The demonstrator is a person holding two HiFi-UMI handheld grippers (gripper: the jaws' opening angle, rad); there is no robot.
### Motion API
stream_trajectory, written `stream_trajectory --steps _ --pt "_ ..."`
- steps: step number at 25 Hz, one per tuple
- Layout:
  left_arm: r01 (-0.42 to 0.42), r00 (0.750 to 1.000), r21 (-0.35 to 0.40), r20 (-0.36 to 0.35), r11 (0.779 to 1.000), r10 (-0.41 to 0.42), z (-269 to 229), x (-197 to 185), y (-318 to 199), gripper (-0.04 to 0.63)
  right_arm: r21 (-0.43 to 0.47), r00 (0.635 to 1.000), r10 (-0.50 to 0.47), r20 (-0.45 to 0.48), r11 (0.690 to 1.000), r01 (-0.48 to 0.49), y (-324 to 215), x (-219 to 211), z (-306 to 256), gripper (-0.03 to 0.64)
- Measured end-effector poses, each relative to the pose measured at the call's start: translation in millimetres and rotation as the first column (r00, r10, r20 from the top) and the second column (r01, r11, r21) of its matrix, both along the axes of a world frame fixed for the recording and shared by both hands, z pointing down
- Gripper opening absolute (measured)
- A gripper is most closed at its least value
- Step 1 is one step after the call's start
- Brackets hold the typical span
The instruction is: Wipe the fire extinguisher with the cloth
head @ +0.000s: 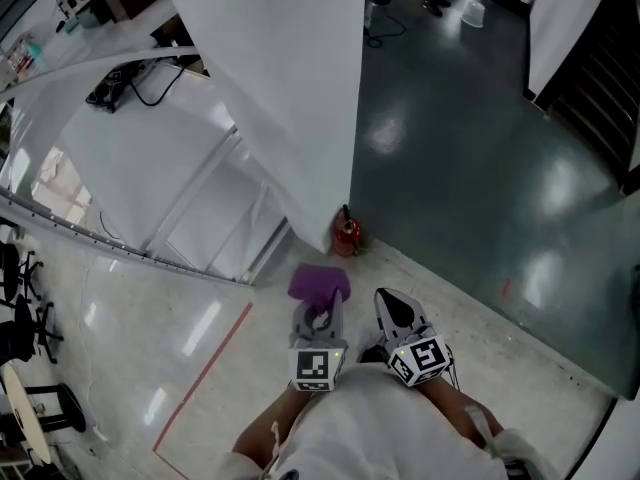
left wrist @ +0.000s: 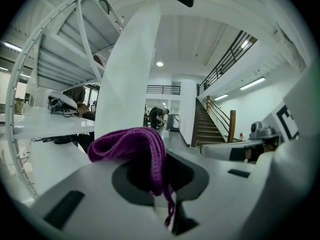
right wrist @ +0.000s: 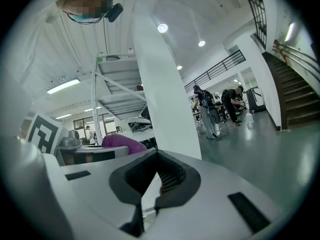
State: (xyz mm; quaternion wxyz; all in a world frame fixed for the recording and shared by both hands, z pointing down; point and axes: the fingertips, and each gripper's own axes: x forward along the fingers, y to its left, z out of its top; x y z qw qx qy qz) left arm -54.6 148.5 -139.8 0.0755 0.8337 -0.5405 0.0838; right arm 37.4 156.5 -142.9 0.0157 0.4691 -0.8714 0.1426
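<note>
Before extinguisher [head: 346,236], both near level: left tool [head: 322,308] clamps purple cloth [head: 315,280]; right tool [head: 393,298] closed, empty.

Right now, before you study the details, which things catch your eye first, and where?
A purple cloth, bunched in the left claw, low in the middle of the head view. Just beyond it a small red fire extinguisher stands on the floor at the foot of a broad white pillar. The right claw alongside is shut on nothing.

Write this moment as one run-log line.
left gripper: shut on purple knitted cloth | right gripper: shut, empty | red fire extinguisher: on floor, untouched
</note>
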Motion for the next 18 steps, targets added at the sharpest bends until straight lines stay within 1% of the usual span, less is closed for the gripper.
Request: stream_trajectory --steps 3,12,18 --pt "-0.009 1.000 0.007 0.002 1.000 0.009 -0.9 0.9 5.7 0.046 0.015 1.000 -0.012 -0.009 1.000 0.012 6.3 -2.7 -3.5 0.012" --pt "-0.014 1.000 0.004 -0.010 1.000 0.014 0.3 0.1 18.0 0.046 0.008 1.000 0.000 -0.019 1.000 0.000 17.5 -0.8 0.4 0.012" --pt "0.005 1.000 0.017 -0.018 1.000 -0.005 -4.0 -5.7 21.7 0.046 0.020 1.000 -0.005 -0.021 1.000 0.005 23.5 -5.6 -3.0 0.012"
